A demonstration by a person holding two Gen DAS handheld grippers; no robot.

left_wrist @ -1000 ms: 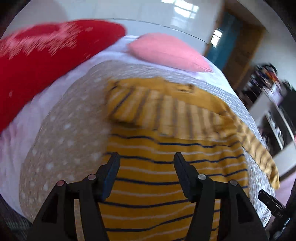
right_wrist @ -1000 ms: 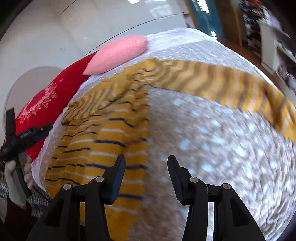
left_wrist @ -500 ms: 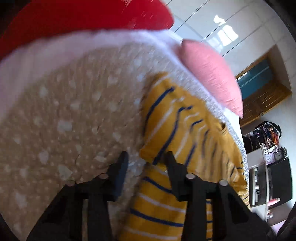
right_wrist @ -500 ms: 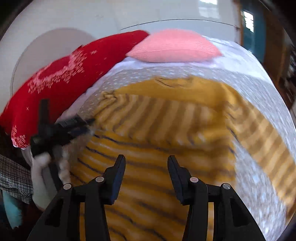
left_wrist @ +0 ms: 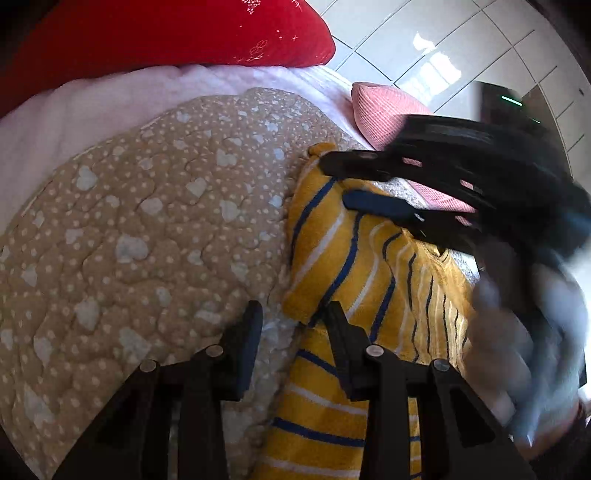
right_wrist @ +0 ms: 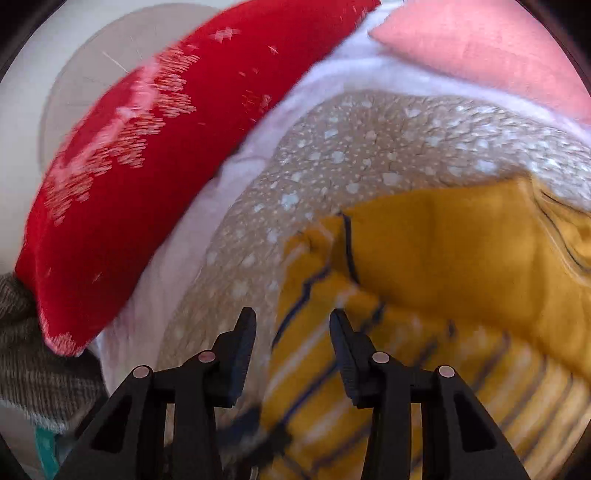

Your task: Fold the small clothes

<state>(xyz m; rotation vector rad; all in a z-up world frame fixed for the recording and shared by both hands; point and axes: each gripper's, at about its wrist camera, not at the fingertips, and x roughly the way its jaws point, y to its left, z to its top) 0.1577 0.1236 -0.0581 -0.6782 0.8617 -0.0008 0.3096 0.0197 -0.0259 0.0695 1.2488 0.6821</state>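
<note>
A small yellow garment with navy and white stripes [left_wrist: 343, 266] lies on a beige spotted quilt [left_wrist: 147, 236], its left sleeve folded in over the body. My left gripper [left_wrist: 293, 328] is open, low over the folded sleeve's near corner. My right gripper [left_wrist: 338, 184] reaches in from the right in the left wrist view, open, its fingers over the sleeve's far end. In the right wrist view the right gripper [right_wrist: 291, 334] is open above the sleeve edge of the garment [right_wrist: 424, 258], holding nothing.
A red patterned pillow [left_wrist: 166, 33] and a pink pillow [left_wrist: 384, 110] lie at the bed's far side on a white sheet [left_wrist: 74, 107]. A gloved hand [left_wrist: 517, 350] holds the right gripper. A grey knitted cloth [right_wrist: 33, 354] lies at the left edge.
Both grippers have swung to the garment's left folded sleeve. The right gripper has moved in close and now appears in the left wrist view. The left gripper has crept nearer the sleeve corner.
</note>
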